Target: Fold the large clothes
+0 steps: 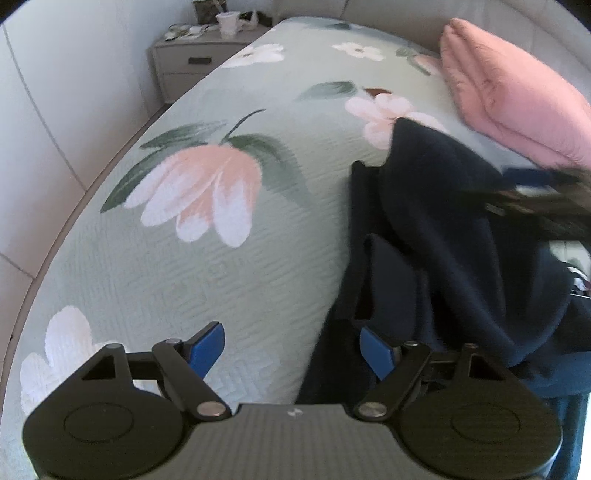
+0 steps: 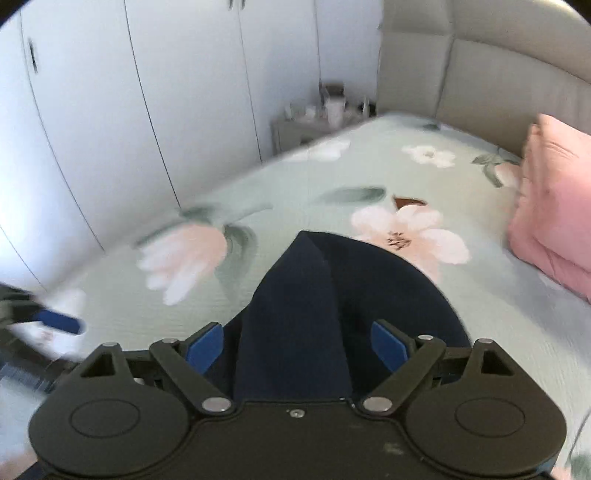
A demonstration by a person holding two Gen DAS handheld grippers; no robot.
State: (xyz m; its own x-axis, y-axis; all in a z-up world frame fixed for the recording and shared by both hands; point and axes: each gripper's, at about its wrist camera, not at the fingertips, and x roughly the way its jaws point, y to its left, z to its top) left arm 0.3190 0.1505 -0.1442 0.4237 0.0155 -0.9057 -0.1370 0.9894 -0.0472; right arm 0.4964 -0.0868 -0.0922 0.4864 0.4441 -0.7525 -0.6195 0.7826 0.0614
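**Dark garment on the flowered bed, both grippers spread wide**

A navy garment (image 1: pixel 443 236) is seen lying bunched on the pale green floral bedspread (image 1: pixel 229 266), toward its right side in the left wrist view. In the right wrist view the same cloth (image 2: pixel 295 306) is shown as a tapering fold running away from the camera.

The left gripper (image 1: pixel 291 350) is held with its blue pads (image 1: pixel 207 349) wide apart; nothing is gripped, though the right pad stands against the garment's edge. The right gripper (image 2: pixel 297 347) is spread wide too, with the fold passing between its pads untouched by either.

Only the left wrist view shows the nightstand (image 1: pixel 192 62) clearly, with a white cup (image 1: pixel 227 24) on it, and a blurred dark shape crossing the right edge. Only the right wrist view shows the white wardrobe doors (image 2: pixel 147 92) and the other gripper's blue pad at far left.

A folded pink blanket (image 1: pixel 517 99) lies near the headboard (image 2: pixel 480 74), just beyond the garment. Bare bedspread stretches to the garment's left, up to the bed's edge.
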